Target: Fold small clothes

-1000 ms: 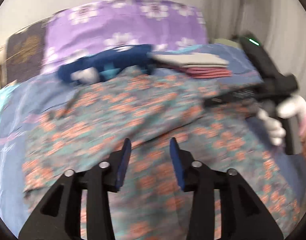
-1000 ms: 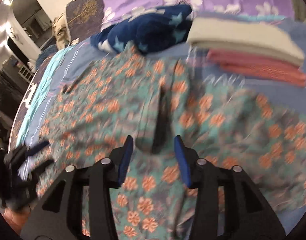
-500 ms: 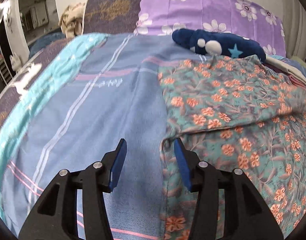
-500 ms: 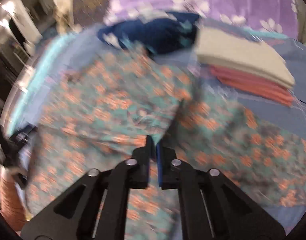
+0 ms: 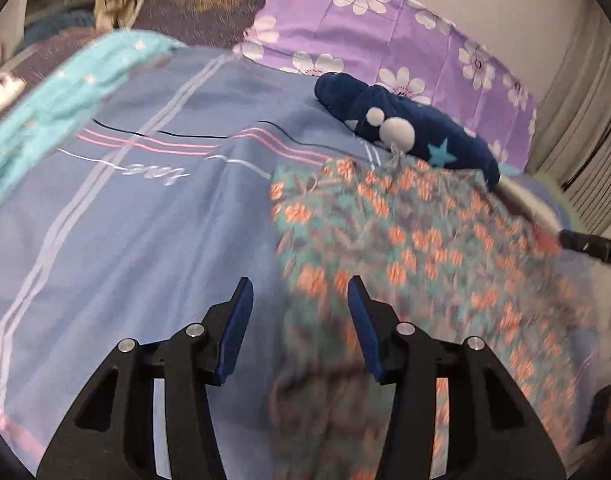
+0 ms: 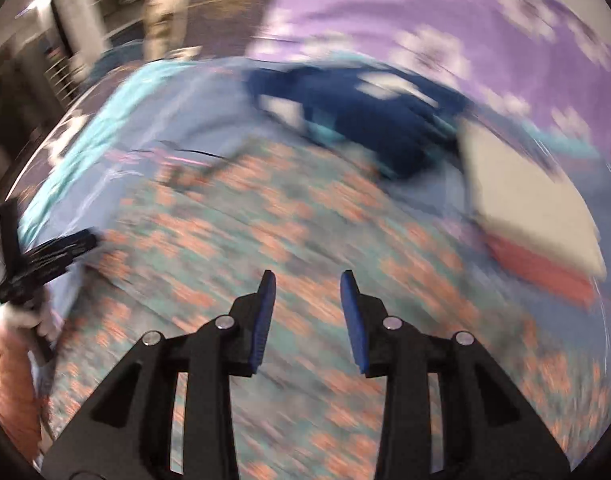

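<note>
Landmark: the floral garment (image 5: 405,240), teal with orange flowers, spread on the blue striped bedsheet (image 5: 153,208); every place below is given relative to it.
Left gripper (image 5: 299,320): its two blue-padded fingers (image 5: 235,328) stand spread with nothing between them. It hangs over the garment's near left edge: the right finger is over the cloth, the left finger over bare sheet just beside that edge. No pad presses the fabric.
Left gripper, motion: the jaws have been opening within the last second and now hold steady, with no cloth gripped.
Right gripper (image 6: 307,308): fingers (image 6: 351,316) apart, above the middle of the garment, which fills the view beneath and ahead of them. The picture is heavily blurred, but the gap between the pads looks empty, and the cloth seems to lie below the tips, not between them.
Right gripper, motion: the jaws have just been opening; no fabric is seen caught between them.
Garment's lie: flat in the main, with a raised fold running along its near left side under the left gripper.
Navy star-patterned cloth (image 5: 409,128): bunched at the garment's far edge, touching it.
Folded stack (image 6: 533,224): a cream piece on top of a red one, just beyond the garment's far right corner.
Purple flowered pillow (image 5: 385,40): behind the navy cloth, well beyond the garment.
Person's hand (image 6: 29,316): at the garment's left side in the right wrist view, holding the other gripper's black handle.
</note>
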The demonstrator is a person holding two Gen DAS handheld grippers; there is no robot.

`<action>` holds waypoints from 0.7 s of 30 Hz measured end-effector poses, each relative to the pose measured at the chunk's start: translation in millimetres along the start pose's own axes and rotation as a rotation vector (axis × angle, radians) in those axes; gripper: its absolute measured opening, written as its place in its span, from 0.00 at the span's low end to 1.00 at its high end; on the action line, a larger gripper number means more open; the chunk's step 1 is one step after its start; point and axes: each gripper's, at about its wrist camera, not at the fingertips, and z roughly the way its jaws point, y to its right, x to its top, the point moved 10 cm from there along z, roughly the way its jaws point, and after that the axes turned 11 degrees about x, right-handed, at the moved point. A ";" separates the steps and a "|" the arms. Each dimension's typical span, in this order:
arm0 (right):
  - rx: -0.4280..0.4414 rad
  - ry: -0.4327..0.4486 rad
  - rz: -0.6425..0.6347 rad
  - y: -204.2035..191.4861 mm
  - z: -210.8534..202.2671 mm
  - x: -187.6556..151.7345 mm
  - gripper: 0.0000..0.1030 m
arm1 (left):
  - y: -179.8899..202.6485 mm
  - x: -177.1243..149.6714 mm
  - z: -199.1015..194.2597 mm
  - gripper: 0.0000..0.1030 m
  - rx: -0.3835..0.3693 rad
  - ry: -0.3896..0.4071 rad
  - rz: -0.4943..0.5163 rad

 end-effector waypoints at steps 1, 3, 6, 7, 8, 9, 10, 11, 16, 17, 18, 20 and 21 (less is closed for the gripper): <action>0.022 -0.013 -0.037 -20.2 14.6 12.2 0.34 | 1.7 7.6 9.6 0.47 -0.025 -0.016 -0.014; 0.044 -0.048 -0.071 -44.8 38.9 22.3 0.34 | 3.9 17.4 25.3 0.47 -0.042 -0.042 -0.016; 0.042 -0.108 -0.084 -62.4 79.0 27.8 0.34 | 0.7 32.9 53.5 0.47 -0.007 -0.074 -0.013; 0.043 -0.115 -0.079 -63.5 87.7 27.0 0.34 | 1.2 38.4 63.3 0.47 -0.015 -0.086 -0.017; 0.041 -0.119 -0.069 -60.1 94.4 23.7 0.34 | 2.4 44.1 71.7 0.46 -0.034 -0.093 -0.027; 0.037 -0.123 -0.049 -56.0 100.1 20.7 0.34 | 4.0 49.2 77.0 0.33 -0.057 -0.095 -0.037; 0.036 -0.124 -0.034 -51.6 102.2 15.3 0.34 | 5.3 52.7 79.6 0.16 -0.078 -0.094 -0.043; 0.033 -0.126 -0.021 -47.2 104.1 11.8 0.34 | 6.9 56.5 81.6 0.03 -0.097 -0.096 -0.050; -0.016 -0.057 0.007 -18.0 71.5 -5.5 0.36 | -1.2 76.7 33.4 0.03 -0.002 0.147 -0.007; -0.022 -0.044 0.022 -11.9 64.1 -10.1 0.38 | -7.2 74.4 32.7 0.03 0.065 0.164 0.032; -0.026 -0.036 0.037 -5.5 57.9 -15.1 0.39 | -9.8 70.8 38.3 0.03 0.091 0.147 0.056; -0.039 -0.034 0.075 10.8 46.4 -29.7 0.39 | -14.8 58.0 59.5 0.03 0.115 0.076 0.076; -0.047 -0.035 0.093 17.6 42.2 -37.8 0.39 | -14.0 53.4 67.3 0.04 0.100 0.050 0.072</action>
